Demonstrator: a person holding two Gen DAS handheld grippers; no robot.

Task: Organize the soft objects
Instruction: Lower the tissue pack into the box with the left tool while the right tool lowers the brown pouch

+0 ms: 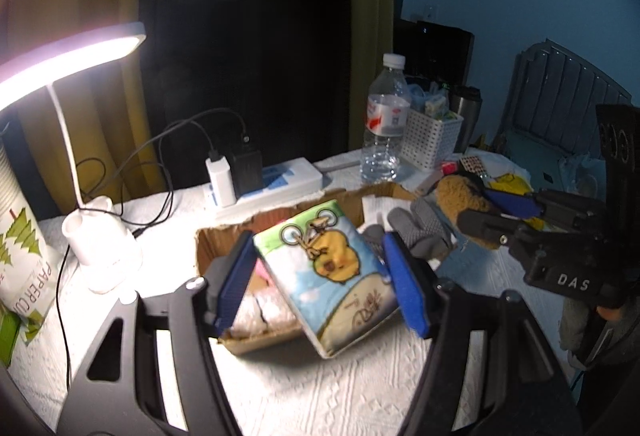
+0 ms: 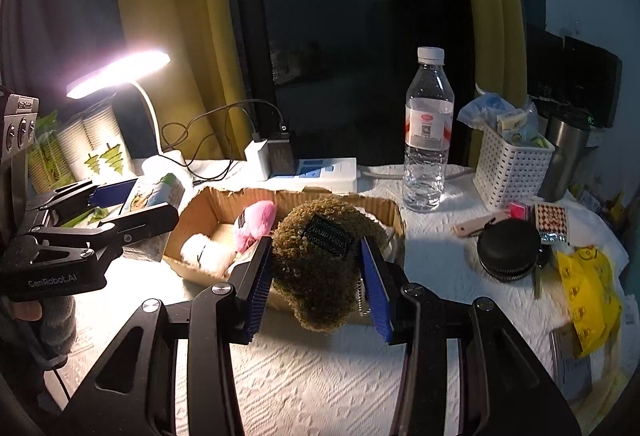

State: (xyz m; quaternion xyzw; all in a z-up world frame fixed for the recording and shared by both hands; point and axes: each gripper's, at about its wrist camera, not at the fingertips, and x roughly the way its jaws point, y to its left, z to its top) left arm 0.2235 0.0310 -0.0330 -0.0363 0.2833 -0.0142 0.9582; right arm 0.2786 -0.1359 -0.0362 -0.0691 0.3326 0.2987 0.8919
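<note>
Your left gripper has its jaws clenched on a soft printed pack with a yellow cartoon figure on it, held tilted over the near part of the cardboard box. Your right gripper grips a curly brown plush with a dark label on its front, held at the box's near right corner.

Only the right wrist view shows you the box's contents properly: a pink plush lies inside near the middle, and a white fluffy piece sits at the near left end. In the left wrist view the pack covers most of that; you see only a sliver of pink and some white stuff below it.

The left wrist view gives you what the other hides: grey knit gloves draped at the box's right end, just behind your blue pad.

On the white worktop, both views show the water bottle, the white lattice basket, the power strip with chargers plugged in, and the lit desk lamp. The right wrist view alone shows a round black case and a yellow bag off to the right, well apart from the box. The paper cup sleeve stands beside the lamp base.
</note>
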